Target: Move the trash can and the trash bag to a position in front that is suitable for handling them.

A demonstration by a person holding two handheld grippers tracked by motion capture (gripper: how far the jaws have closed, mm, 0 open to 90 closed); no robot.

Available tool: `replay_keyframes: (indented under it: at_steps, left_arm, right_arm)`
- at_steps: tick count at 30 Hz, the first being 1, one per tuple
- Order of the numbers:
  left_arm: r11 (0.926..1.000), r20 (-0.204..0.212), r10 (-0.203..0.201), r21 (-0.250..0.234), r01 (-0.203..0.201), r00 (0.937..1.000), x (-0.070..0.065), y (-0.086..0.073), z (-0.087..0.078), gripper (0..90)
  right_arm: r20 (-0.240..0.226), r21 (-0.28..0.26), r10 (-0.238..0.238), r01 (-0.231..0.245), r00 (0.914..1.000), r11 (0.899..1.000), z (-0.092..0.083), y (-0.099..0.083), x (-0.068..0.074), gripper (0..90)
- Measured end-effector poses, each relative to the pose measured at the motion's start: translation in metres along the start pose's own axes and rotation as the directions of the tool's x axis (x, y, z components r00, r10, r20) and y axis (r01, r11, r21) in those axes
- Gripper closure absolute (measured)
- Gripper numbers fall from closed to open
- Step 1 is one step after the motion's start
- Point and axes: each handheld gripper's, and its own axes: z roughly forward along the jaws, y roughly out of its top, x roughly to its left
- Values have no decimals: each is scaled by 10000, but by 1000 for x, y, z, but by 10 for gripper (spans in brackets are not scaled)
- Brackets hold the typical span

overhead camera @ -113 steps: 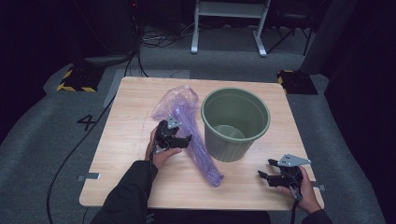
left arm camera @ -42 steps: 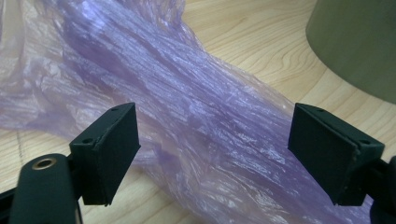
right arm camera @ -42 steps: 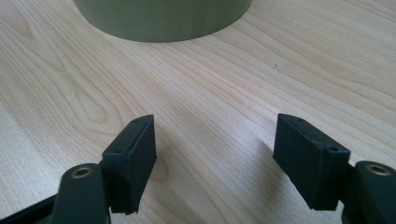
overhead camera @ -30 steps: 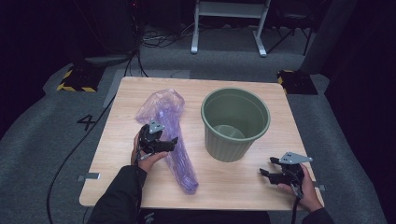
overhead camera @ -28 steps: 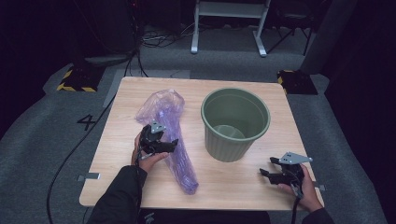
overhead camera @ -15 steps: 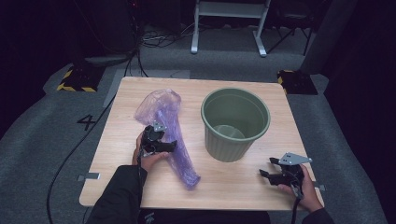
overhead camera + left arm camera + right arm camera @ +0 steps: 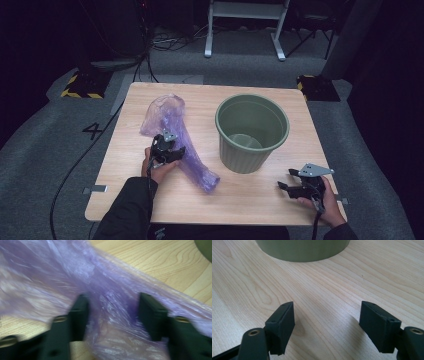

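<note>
One wooden desk (image 7: 250, 205) carries two things: one purple plastic bag (image 7: 172, 131) and one green plastic bin (image 7: 252, 131). Two grippers work over it, one in each of the person's hands.

The bag is thin, translucent and crinkled, of a pale violet colour. It lies stretched out on the left half of the desk, its wider, puffed end toward the far edge and its narrow twisted end (image 7: 209, 181) pointing toward the near side, just in front of the bin's base. In the left gripper view the film (image 7: 110, 302) spreads across and between the two black fingers (image 7: 78, 312), with wood grain showing behind it.

The bin stands upright right of centre, round, tapering to its base, open at the top and with nothing visible inside.

The left gripper (image 7: 167, 148) sits at the bag's middle; its fingers stand spread with the film between them, not pressed together, and it cannot be told for sure whether they pinch any of it. The right gripper (image 7: 295, 186) rests near the desk's near right corner, well apart from the bag, its fingers (image 7: 283, 323) released wide over bare wood, the bin's wall (image 7: 302, 250) ahead of them.

On the grey floor left of the desk a painted number "4" (image 7: 93, 131) can be read. No brand or label shows on the bag or the bin.
</note>
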Motion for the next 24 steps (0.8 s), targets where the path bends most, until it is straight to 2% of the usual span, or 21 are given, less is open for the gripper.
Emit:
replay_keyframes:
  at_steps: [1, 3, 4, 7, 9, 16, 19, 24]
  left_arm:
    - [10000, 64, -52, -52, 52, 10000, 2, 0, 0, 592]
    - [9997, 104, -224, -107, 225, 9997, 5, -1, -1, 706]
    - [9992, 106, -369, -171, 371, 9993, 6, -2, -1, 706]
    - [9987, 168, -462, -221, 466, 9988, 8, -3, -2, 817]
    - [9988, 119, -401, -265, 404, 9991, 8, -3, -3, 835]
    - [9956, -91, -315, -881, 306, 9995, 8, 1, -16, 869]
    - [9907, -112, -523, -1264, 504, 9986, 11, 0, -24, 877]
    - [9865, -192, -697, -1497, 660, 9974, 16, -1, -32, 885]
  right_arm:
    - [-8, 3, 9, -9, 10000, 10000, 0, 0, 0, 285]
    - [-19, 8, 7, -7, 10000, 10000, 0, 0, 0, 286]
    - [-19, 8, 7, -7, 10000, 10000, 0, 0, 0, 286]
    - [-23, 8, 5, -5, 10000, 10000, 0, 0, 0, 287]
    - [-30, 1, 5, -5, 10000, 10000, 0, 0, 0, 288]
    - [-46, 18, 24, -24, 10000, 10000, 0, 0, -1, 286]
    - [-56, 12, 29, -29, 10000, 10000, 0, 0, -1, 291]
    - [-89, 27, 13, -12, 10000, 10000, 1, 1, -2, 292]
